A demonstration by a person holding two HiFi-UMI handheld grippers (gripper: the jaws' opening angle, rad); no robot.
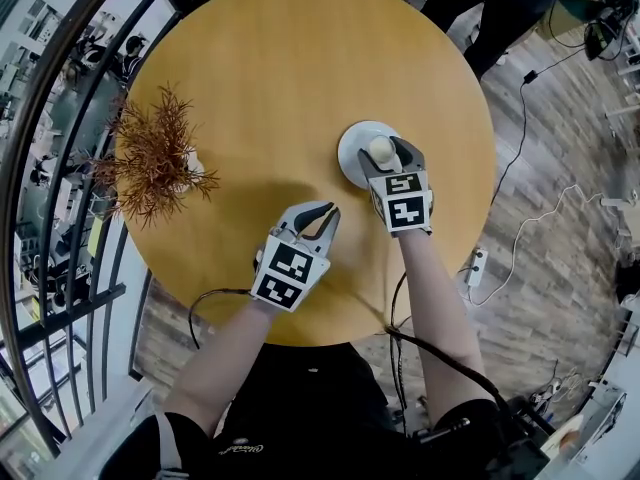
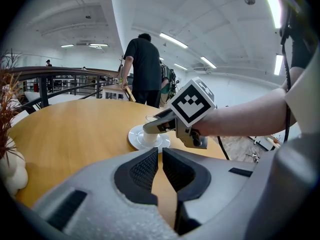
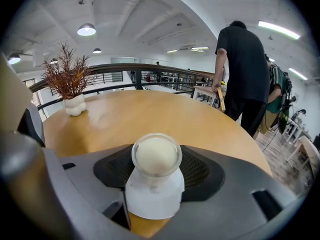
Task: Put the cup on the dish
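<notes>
— Where does the cup (image 1: 380,149) stand?
— On the dish (image 1: 350,160), right of centre on the desk (image 1: 290,78), inside the right hand-held gripper (image 1: 386,152); left hand-held gripper (image 1: 328,214) front-left of it, plant (image 1: 150,158) far left.

Lots of open room is showing on the table

The far half of the table (image 1: 290,68) is lying bare. The plant (image 1: 150,163) is blocking the left edge, and the dish (image 1: 348,158) is holding the cup (image 1: 380,149) right of the middle.
</notes>
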